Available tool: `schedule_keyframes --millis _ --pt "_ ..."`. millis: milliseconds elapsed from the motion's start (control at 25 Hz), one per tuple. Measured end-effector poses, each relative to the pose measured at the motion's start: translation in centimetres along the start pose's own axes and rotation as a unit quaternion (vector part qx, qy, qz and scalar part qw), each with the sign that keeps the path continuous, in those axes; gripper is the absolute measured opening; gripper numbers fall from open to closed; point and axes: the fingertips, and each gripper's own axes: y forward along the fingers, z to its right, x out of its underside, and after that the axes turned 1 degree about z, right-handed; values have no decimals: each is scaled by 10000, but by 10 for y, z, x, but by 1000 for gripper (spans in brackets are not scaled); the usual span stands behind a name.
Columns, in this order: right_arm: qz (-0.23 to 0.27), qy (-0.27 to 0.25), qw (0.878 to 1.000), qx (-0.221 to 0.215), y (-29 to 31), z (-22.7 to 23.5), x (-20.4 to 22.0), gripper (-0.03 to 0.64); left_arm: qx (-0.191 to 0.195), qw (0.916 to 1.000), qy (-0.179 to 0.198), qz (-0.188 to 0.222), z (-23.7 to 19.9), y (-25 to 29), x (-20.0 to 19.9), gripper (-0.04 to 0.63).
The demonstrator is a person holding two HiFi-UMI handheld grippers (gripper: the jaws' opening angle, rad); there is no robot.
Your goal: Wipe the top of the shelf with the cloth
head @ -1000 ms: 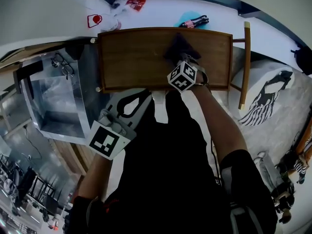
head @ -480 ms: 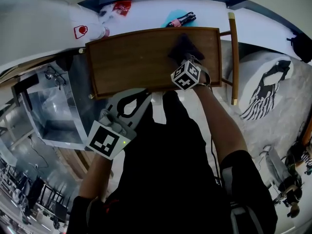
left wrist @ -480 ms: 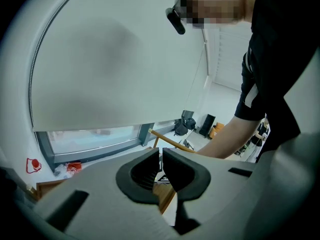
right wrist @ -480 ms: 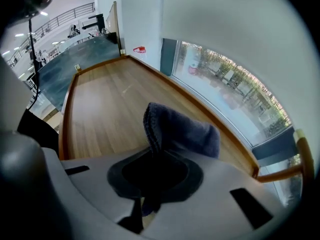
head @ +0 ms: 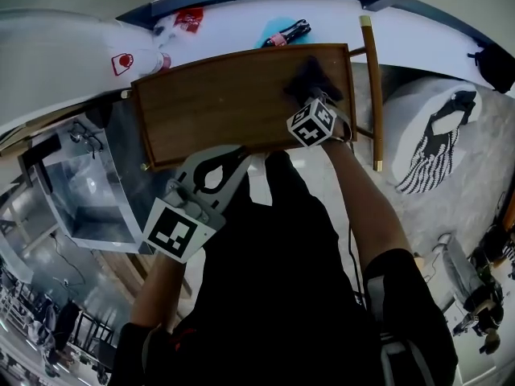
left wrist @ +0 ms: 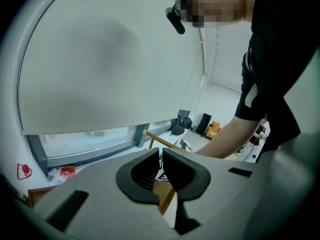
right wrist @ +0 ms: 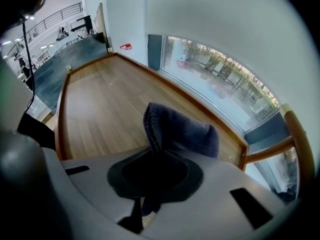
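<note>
Head view: the right gripper is over the right end of the wooden shelf top, with the dark cloth just ahead of it. The left gripper is held by the shelf's near edge. Left gripper view: its jaws are together, with nothing between them. Right gripper view: the jaws clamp the cloth, whose free end seems to rest on the wood near the far rim.

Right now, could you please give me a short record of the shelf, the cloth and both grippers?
shelf top: brown wood with a raised rim
cloth: dark, bunched, at the right end of the shelf top
right gripper: shut on the cloth
left gripper: shut, nothing in it, near the shelf's front edge
</note>
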Motion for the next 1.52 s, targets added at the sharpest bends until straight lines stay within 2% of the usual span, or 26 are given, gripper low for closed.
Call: schedule_keyframes --millis 520,720,1000,1280,1520 --pt "-72 460 9987 183 -9 24 24 29 111 9999 77 -15 11 13 -6 37" --pt "-38 362 9991 226 -17 22 16 29 29 10000 22 62 6 -1 -5 37" --pt "364 -73 9993 65 -24 -17 -51 29 -244 9994 -118 225 -17 -41 2 37" --pt "796 -839 9923 -447 -17 -106 -144 29 -660 9967 -273 382 -47 -102 19 37" --pt "912 -1479 9806 -906 -2 -190 -203 29 -1044 9920 -483 515 -73 -160 38 37"
